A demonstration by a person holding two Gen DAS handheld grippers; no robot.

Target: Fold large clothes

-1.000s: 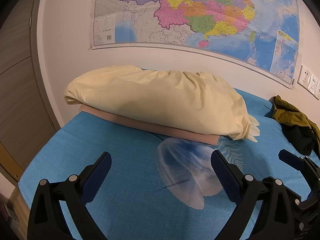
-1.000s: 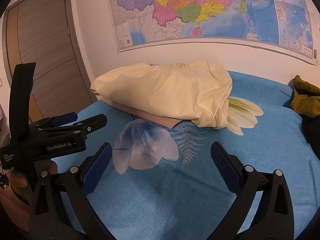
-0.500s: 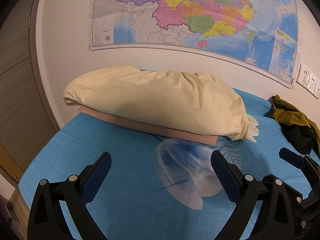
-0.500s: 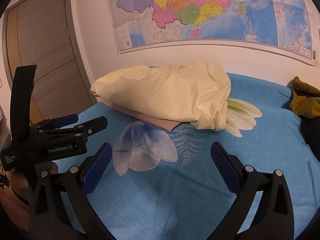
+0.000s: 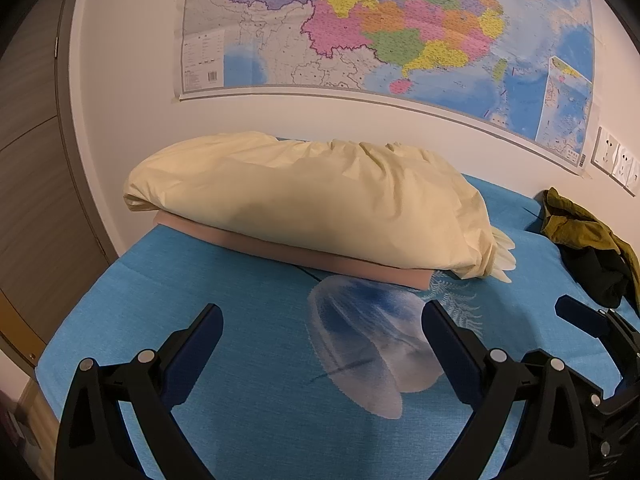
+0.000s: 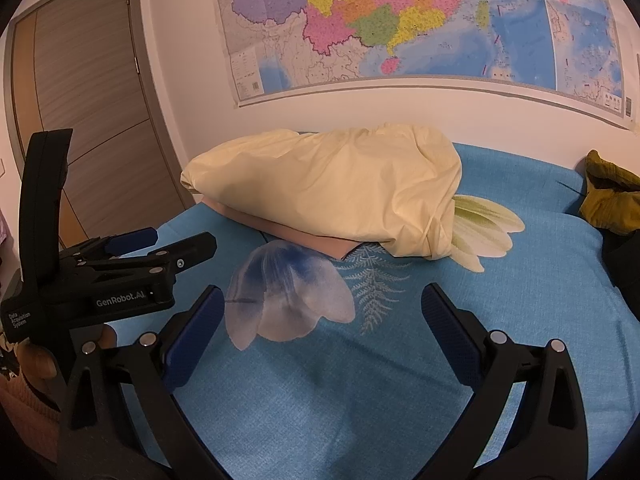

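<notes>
A crumpled olive and black garment (image 5: 580, 236) lies at the bed's far right, by the wall; it also shows at the right edge of the right wrist view (image 6: 612, 200). My left gripper (image 5: 322, 340) hovers open over the blue flower-print sheet (image 5: 240, 360) with nothing between its fingers. My right gripper (image 6: 322, 320) is open too and holds nothing. The two grippers sit side by side over the near part of the bed. The left gripper (image 6: 176, 242) appears at the left of the right wrist view. A right gripper finger (image 5: 580, 318) pokes in at the left wrist view's right edge.
A cream pillow (image 5: 304, 204) rests on a folded pink cloth (image 5: 280, 252) at the back of the bed, against the wall under a large map (image 5: 400, 28). A wooden door (image 6: 80, 100) stands to the left. Wall sockets (image 5: 616, 160) sit above the garment.
Almost nothing differs. Both views have drifted very slightly, and both grippers stay open over the sheet.
</notes>
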